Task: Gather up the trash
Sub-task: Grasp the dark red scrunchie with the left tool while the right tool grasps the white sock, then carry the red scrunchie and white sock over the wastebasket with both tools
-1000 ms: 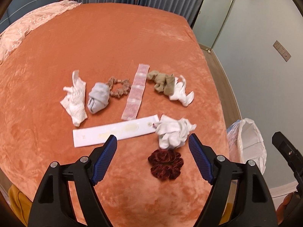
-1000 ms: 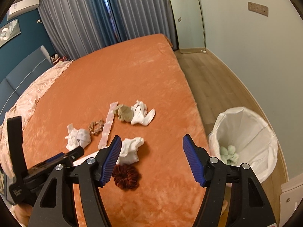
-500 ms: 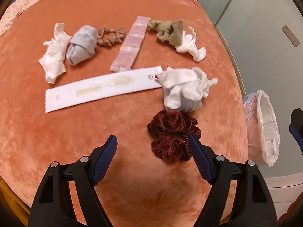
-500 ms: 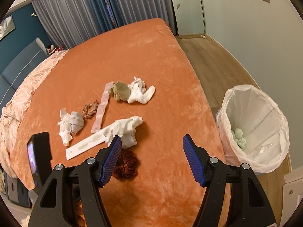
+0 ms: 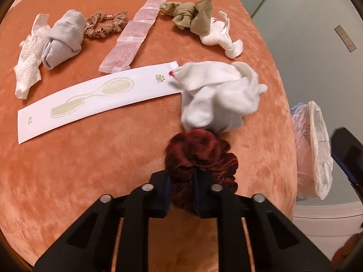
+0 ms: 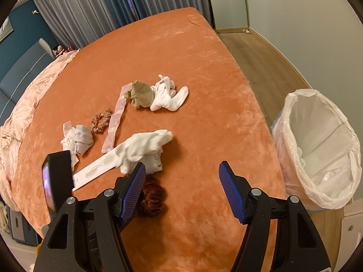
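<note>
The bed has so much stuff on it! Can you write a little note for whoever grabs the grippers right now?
Left gripper: closing, dark red scrunchie between its pads, on the orange bed.
Right gripper: open, empty, above the bed near the lined trash bin.
Done: some crumpled bits already lie in the bin.
Left on the bed: white sock bundle, long white wrapper, pink packet strip, tan sock, white sock, grey sock, white tissue, beige scrunchie.
</note>
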